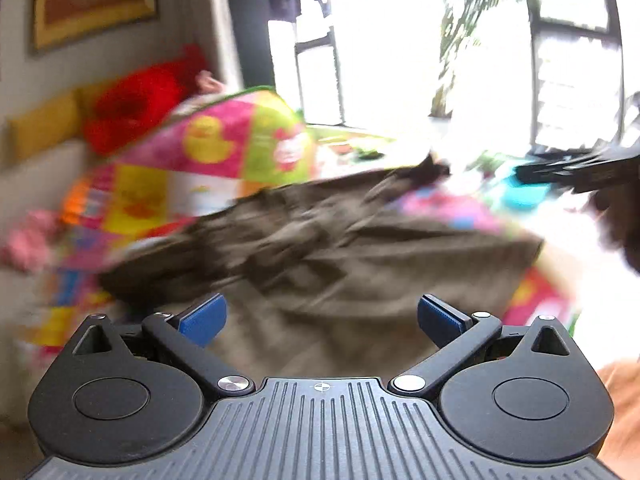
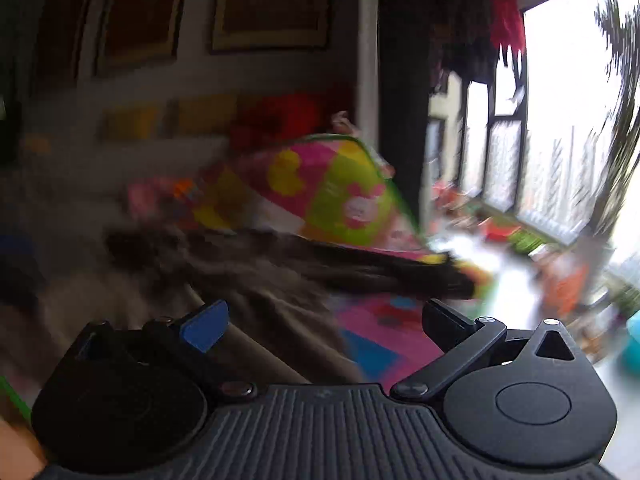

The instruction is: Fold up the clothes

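Note:
A crumpled brown garment (image 1: 340,248) lies spread over a bright patchwork play mat (image 1: 224,148). My left gripper (image 1: 322,320) hovers over its near edge, open, blue pads wide apart with nothing between them. In the left wrist view the other gripper's dark body (image 1: 580,168) shows at the right, just past the garment's far corner. In the right wrist view the same brown garment (image 2: 280,280) stretches left to right over the play mat (image 2: 332,188). My right gripper (image 2: 324,322) is open above the cloth's right side, holding nothing. Both views are blurred by motion.
A red cushion (image 1: 136,100) and yellow cushions (image 1: 44,124) sit against the wall at left. Framed pictures (image 2: 276,4) hang above. Big bright windows (image 1: 480,48) fill the right, with toys scattered on the floor (image 2: 520,236) below them. A teal object (image 1: 524,192) lies nearby.

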